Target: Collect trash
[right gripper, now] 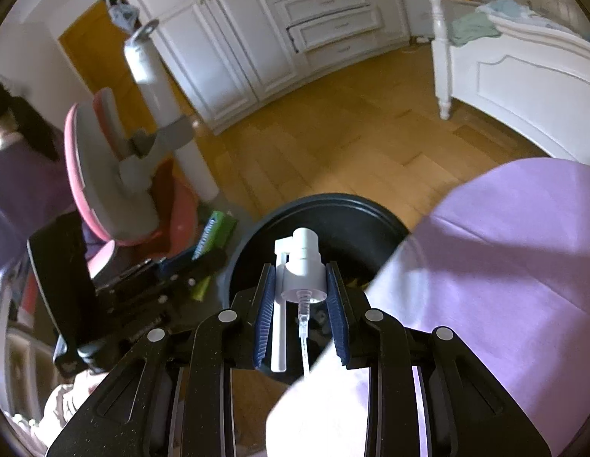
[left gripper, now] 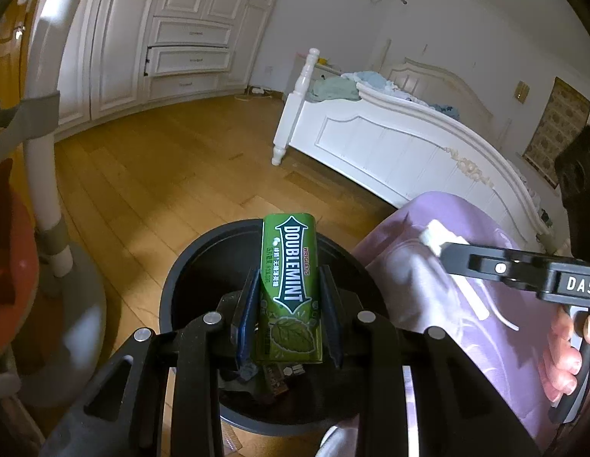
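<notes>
Hovering over a round black plastic waste bin (left gripper: 188, 266) on a honey-coloured wooden plank floor (left gripper: 150, 175), two black hand-held grippers, each with something pinched between blue ribbed pads. In the left gripper (left gripper: 289, 304), narrowed jaws clamped on the long sides of a flat green Doublemint chewing-gum pack (left gripper: 289, 282), its far end jutting forward past the fingertips and directly above the bin's open mouth, a few dark scraps dimly visible below. In the right gripper (right gripper: 300, 297), jaws drawn close on the collar of a white plastic spray-pump nozzle (right gripper: 302, 262), clear dip tube trailing back toward the camera, spout folded along the left pad, likewise poised over the bin's rim (right gripper: 333, 200). Seen from the left gripper's side, the right gripper off to its right with the white nozzle at its tip, fingers of a hand (left gripper: 565, 361) wrapped round its handle. Just right of both grippers, lilac cloth (right gripper: 504, 259) overlapping the bin's edge. Beyond the left gripper, a white carved wooden bed (left gripper: 390, 141) and white panelled wardrobe doors (left gripper: 188, 38).
</notes>
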{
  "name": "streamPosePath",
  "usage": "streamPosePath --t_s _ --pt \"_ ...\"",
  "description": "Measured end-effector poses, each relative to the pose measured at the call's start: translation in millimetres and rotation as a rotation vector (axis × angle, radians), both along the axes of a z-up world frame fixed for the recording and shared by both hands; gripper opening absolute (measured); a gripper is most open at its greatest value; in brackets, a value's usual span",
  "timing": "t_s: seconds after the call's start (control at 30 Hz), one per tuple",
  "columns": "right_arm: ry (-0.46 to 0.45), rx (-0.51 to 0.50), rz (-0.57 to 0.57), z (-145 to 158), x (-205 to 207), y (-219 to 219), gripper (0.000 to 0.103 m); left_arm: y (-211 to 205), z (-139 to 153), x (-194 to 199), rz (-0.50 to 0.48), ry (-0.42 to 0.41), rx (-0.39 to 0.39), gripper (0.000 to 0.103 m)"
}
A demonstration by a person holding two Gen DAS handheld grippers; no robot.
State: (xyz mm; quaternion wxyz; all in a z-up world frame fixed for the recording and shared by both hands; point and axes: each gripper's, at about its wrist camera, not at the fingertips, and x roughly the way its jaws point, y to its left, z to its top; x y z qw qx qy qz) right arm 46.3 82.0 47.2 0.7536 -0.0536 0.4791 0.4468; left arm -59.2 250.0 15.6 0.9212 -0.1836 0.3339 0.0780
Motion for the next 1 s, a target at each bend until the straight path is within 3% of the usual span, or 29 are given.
streamPosePath --t_s 0.63,0.67,0.7,0.73,0.77,0.9,0.97,1.0 --pt "0.024 -0.048 0.003 -27.6 18.3 44.2 0.032 10.5 -17.8 14.4 0.014 0.036 -0.014 0.034" --pt "0.029 -0.042 -0.004 -26.7 18.4 41.6 0.042 10.9 -16.9 14.5 0.013 0.035 -0.016 0.043" --pt "0.031 -0.03 -0.013 -25.9 19.4 38.4 0.048 10.6 -14.8 14.2 0.016 0.034 -0.015 0.05" --pt "0.034 -0.013 -0.026 -23.9 20.6 34.5 0.054 9.2 -13.2 13.7 0.021 0.03 -0.007 0.066" --pt "0.039 -0.001 -0.036 -22.3 21.8 30.8 0.056 7.4 -11.0 12.7 0.022 0.021 0.005 0.074" --pt "0.06 0.056 -0.077 -12.4 26.6 7.0 0.059 -8.0 -2.0 11.5 -0.026 0.006 0.031 0.078" --pt "0.065 0.098 -0.107 -5.2 26.7 -12.8 0.066 -18.0 2.1 12.0 -0.048 0.01 0.036 0.092" --pt "0.064 0.115 -0.121 -1.9 26.1 -24.2 0.066 -26.7 6.5 11.7 -0.065 0.001 0.046 0.094"
